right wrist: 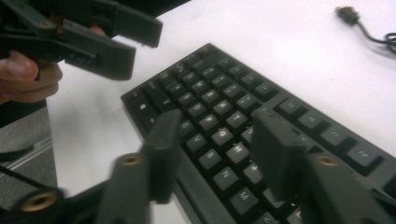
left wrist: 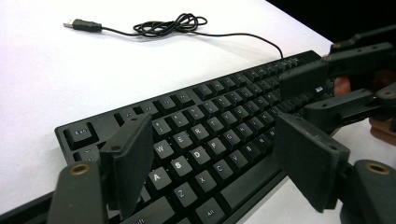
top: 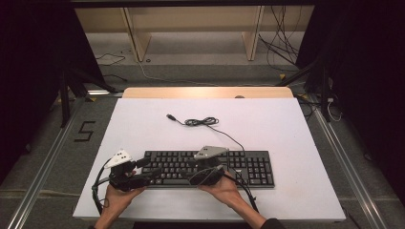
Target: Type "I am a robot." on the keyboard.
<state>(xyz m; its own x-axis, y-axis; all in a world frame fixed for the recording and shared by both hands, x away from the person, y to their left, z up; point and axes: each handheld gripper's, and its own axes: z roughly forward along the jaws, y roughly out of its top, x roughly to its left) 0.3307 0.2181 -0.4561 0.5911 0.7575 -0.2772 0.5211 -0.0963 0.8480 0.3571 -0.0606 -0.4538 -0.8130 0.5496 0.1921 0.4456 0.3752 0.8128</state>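
Note:
A black keyboard lies near the front of the white board, and its thin cable runs back to a tangled coil and a loose USB plug. My left gripper hovers over the keyboard's left end, jaws open and pointing right. In the left gripper view those jaws straddle the letter keys with nothing between them. My right gripper faces it from the middle of the keyboard. It stands open just above the keys.
Bare white board stretches behind and to the right of the keyboard. A wooden strip borders the far edge. On the floor beyond stand wooden frame legs and loose cables. Metal rails flank the board.

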